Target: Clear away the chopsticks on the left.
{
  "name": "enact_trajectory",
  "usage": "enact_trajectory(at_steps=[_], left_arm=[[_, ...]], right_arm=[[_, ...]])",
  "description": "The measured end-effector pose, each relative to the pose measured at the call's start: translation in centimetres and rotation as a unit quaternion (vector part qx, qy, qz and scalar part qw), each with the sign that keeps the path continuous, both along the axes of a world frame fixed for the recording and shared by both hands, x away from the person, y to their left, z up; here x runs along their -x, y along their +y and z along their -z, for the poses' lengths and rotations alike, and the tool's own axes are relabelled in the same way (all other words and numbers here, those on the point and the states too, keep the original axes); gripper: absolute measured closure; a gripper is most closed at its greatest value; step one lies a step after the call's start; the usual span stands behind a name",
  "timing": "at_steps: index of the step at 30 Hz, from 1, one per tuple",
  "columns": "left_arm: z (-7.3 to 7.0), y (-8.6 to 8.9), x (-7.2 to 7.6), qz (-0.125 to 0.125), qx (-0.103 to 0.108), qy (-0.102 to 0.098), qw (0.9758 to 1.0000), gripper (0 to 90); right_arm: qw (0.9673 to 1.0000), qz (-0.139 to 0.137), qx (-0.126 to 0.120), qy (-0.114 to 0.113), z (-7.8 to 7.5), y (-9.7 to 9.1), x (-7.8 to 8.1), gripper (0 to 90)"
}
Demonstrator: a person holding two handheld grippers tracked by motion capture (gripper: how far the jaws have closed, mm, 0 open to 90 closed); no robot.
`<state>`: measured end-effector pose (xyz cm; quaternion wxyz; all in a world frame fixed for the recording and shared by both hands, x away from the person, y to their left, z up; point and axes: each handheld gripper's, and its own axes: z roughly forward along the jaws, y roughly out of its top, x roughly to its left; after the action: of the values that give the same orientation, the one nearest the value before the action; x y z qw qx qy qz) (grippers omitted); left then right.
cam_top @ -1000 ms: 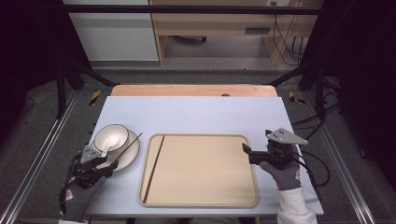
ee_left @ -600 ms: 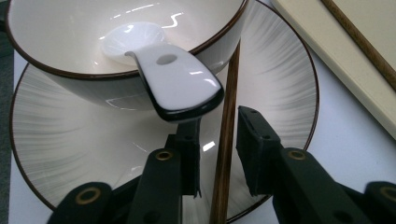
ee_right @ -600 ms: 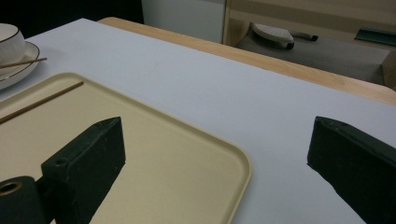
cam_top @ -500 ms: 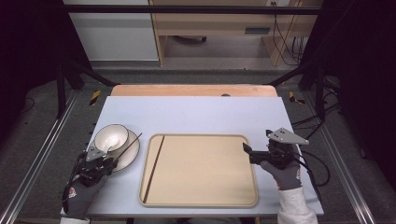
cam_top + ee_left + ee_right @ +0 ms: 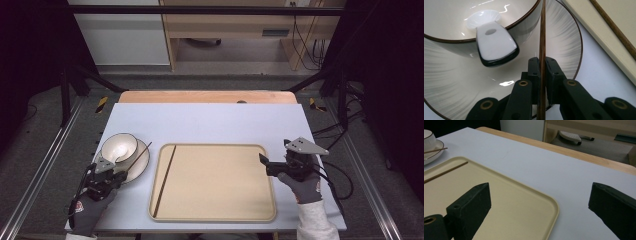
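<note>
A white bowl (image 5: 120,145) with a dark rim sits on a white plate (image 5: 138,165) at the table's left; a white spoon (image 5: 495,46) rests in the bowl. My left gripper (image 5: 120,176) is shut on a brown chopstick (image 5: 542,47) that slants up over the plate's right side (image 5: 141,152). A second chopstick (image 5: 164,180) lies along the left side of the beige tray (image 5: 215,210). My right gripper (image 5: 262,165) stands open over the tray's right edge, nothing between its jaws (image 5: 539,205).
The tray (image 5: 529,202) fills the middle of the pale table (image 5: 210,122). A wooden strip (image 5: 207,97) runs along the table's far edge. Metal rails flank both sides, and cables trail at the right.
My left gripper has drawn back slightly toward the near edge with the chopstick in it. The right gripper has stayed in place.
</note>
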<state>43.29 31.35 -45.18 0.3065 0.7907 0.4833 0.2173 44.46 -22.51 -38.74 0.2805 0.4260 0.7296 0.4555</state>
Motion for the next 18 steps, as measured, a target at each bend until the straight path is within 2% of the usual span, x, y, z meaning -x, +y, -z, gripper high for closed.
enact_trajectory(at_steps=[5, 18], left_arm=[[-0.4, -0.3, 0.3, -0.003, 0.009, -0.002, 1.0, 83.3], [-1.7, -2.1, 1.5, -0.018, 0.036, -0.034, 0.9986, 83.6]], right_arm=[[1.0, 0.0, 0.001, 0.0, 0.0, 0.0, 0.0, 4.4], [1.0, 0.002, 0.001, -0.002, -0.1, -0.2, 0.1, 4.2]])
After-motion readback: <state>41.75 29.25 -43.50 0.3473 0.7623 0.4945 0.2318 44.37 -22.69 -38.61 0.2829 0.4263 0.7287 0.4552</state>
